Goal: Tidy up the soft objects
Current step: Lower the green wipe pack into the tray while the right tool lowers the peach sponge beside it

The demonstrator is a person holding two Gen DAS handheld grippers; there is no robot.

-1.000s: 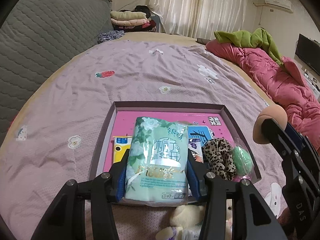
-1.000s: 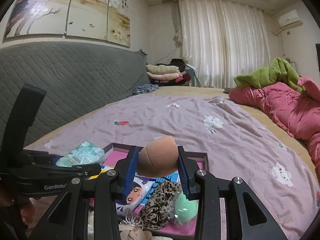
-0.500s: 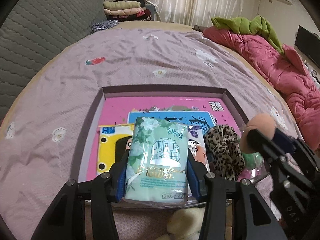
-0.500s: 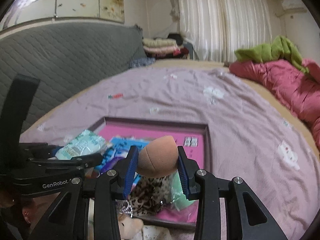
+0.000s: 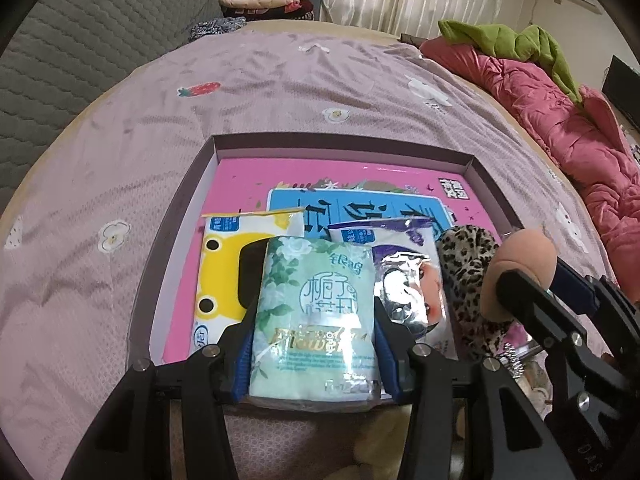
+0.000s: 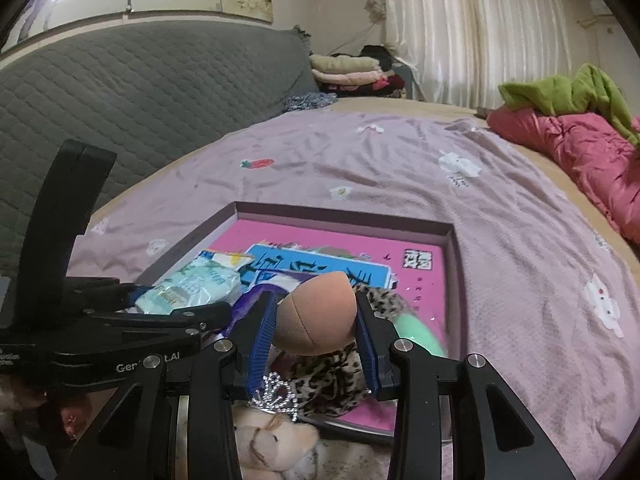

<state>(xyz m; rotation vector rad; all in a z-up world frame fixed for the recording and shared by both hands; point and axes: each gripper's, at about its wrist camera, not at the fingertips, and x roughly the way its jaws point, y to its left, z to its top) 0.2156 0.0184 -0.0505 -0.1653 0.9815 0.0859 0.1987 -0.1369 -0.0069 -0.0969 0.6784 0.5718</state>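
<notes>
Pink-floored and low-walled, the shallow cardboard tray (image 5: 472,162) on the mauve bedsheet (image 5: 120,184) already holds a yellow tissue pack (image 5: 224,264), a purple foil pack (image 5: 404,256) and a leopard-print fabric scrunchie (image 5: 468,276), so the sorting looks well along. From the left wrist, the left claw (image 5: 316,316) is clamped on a pale green floral tissue pack (image 5: 316,304), its pads squeezing both sides, just above the tray's near edge (not yet set down).

From the right wrist, the right claw (image 6: 316,316) grips a peach egg-shaped makeup sponge (image 6: 316,312) between blue pads, hanging over the scrunchie (image 6: 340,376) and a mint-green soft thing (image 6: 416,332). Both still need placing, I'd judge, and a cream plush toy (image 6: 272,440) with a silvery tiara (image 6: 276,392) waits outside the near rim.
</notes>
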